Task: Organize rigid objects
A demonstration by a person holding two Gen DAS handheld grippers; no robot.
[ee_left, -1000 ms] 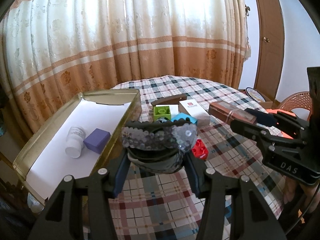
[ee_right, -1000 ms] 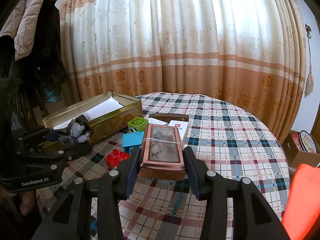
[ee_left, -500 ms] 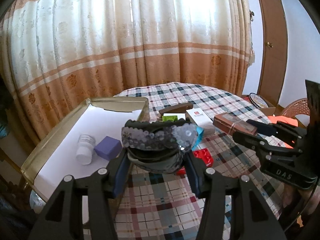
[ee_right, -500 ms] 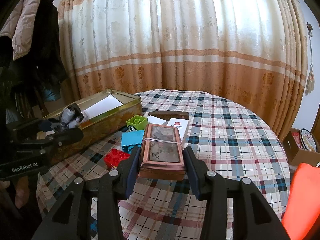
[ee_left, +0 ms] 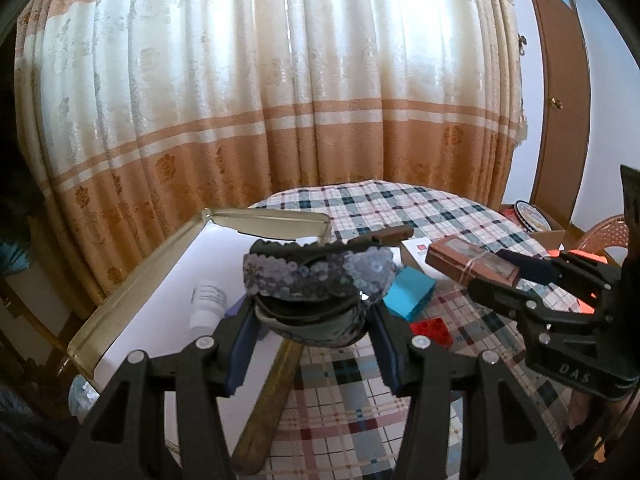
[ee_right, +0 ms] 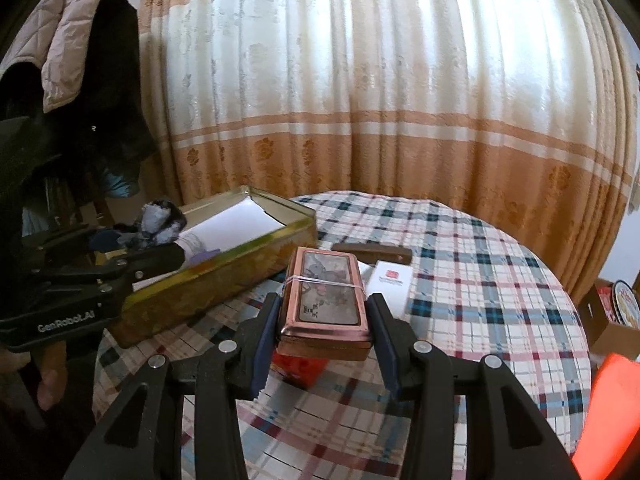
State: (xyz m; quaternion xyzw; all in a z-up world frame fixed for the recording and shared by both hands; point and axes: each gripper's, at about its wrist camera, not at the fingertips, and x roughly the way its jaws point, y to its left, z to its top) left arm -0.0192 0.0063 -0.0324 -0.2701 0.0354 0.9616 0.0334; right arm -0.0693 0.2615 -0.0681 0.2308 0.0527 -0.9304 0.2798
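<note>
Since the earlier frames, the left gripper (ee_left: 316, 320) has shifted leftward and upward, so that the sequinned headband (ee_left: 316, 276) clenched between its fingers now hangs over the near long wall of the gold tin (ee_left: 132, 276) rather than over the tablecloth; the right gripper (ee_right: 322, 330) has advanced, bringing its copper-framed box (ee_right: 326, 300) closer to the tin's side. The left tongs are clamped on the headband, both blue pads pressing its dark inner band. The right tongs are clamped on the copper-framed box, which is bound by a thin elastic and held level above the checked tablecloth (ee_right: 480, 280). Beyond and left of the left tongs, inside the paper-lined tin, lies a white bottle (ee_left: 206, 304) on its side; a purple block beside it is mostly hidden behind the left finger. Right of the left tongs, on the cloth, sit a teal block (ee_left: 410, 294) and a red brick (ee_left: 434, 330), with a white carton (ee_left: 416, 250) and a dark brown case (ee_left: 390, 235) farther off. Directly under the right tongs a red item is partly hidden. The tin's raised wall stands between the headband and the tin floor.
</note>
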